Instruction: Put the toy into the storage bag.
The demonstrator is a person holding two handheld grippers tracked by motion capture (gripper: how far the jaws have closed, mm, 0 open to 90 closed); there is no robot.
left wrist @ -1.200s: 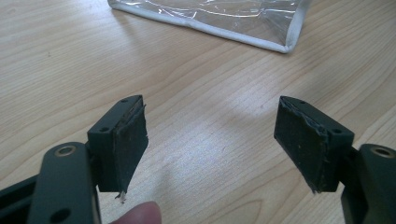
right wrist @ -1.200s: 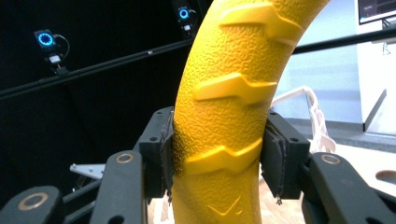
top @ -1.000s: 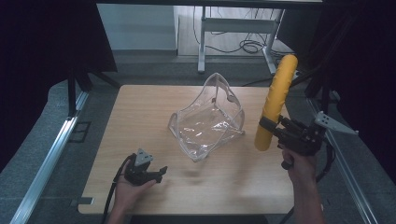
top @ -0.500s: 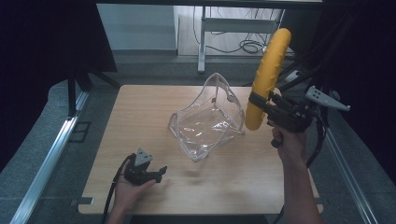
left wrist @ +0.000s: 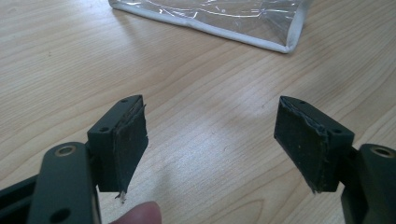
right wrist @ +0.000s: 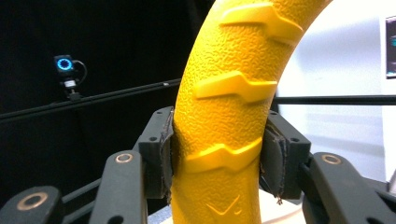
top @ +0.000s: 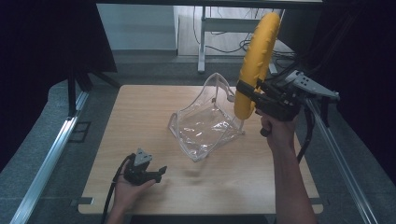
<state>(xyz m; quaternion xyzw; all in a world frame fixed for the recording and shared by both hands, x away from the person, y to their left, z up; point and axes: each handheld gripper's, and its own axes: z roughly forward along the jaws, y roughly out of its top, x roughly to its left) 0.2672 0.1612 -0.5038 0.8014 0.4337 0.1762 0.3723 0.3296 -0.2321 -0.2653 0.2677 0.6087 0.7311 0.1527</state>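
Both forearms are bare, no sleeves. The left gripper (top: 161, 170) and right gripper (top: 243, 89) are black, with screwed jaws, frayed pads, grey three-cornered top plates, black trailing cables.

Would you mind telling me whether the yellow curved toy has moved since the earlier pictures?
Yes. The yellow curved toy, clamped in the right gripper, has risen and drifted left, so its lower end now hangs over the clear bag rather than beside it.

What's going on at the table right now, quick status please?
Right gripper clamped on yellow ridged tube, held upright above clear bag. Left gripper open, resting low on table. Nothing in the way.
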